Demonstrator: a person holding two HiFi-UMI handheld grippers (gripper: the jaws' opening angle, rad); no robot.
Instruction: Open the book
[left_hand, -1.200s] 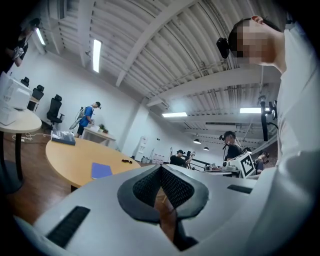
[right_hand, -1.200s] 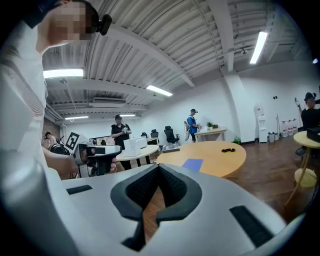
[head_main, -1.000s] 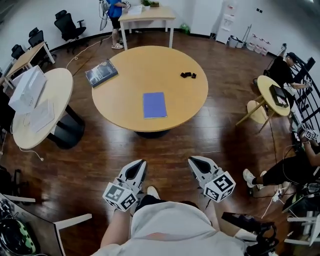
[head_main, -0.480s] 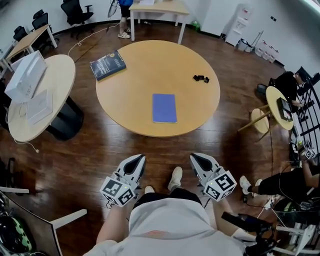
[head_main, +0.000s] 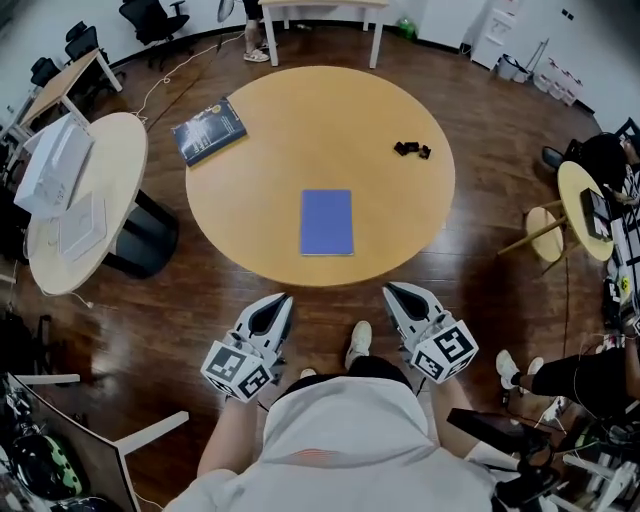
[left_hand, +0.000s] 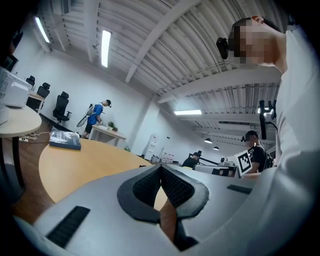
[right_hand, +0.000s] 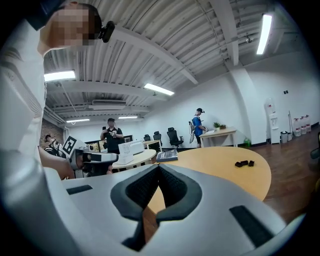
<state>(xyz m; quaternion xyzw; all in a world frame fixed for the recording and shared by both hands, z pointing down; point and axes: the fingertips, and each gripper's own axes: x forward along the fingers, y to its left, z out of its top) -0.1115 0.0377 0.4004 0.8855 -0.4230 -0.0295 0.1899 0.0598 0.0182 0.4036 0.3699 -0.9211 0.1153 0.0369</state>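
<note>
Left claw (head_main: 275, 303) and right claw (head_main: 396, 294), both shut and empty, have advanced toward the near edge of the round worktop (head_main: 405, 215); the blue book (head_main: 327, 222) lies closed near that edge, untouched, almost within reach.

Nothing legible is showing: blue book (head_main: 327, 222) cover is reading blank, dark book (head_main: 209, 131) print is coming through too small.

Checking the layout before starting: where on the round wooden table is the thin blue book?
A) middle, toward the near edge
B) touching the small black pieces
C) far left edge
A: the thin blue book lies closed around the middle of the round wooden table, toward its near edge, touching nothing else.
</note>
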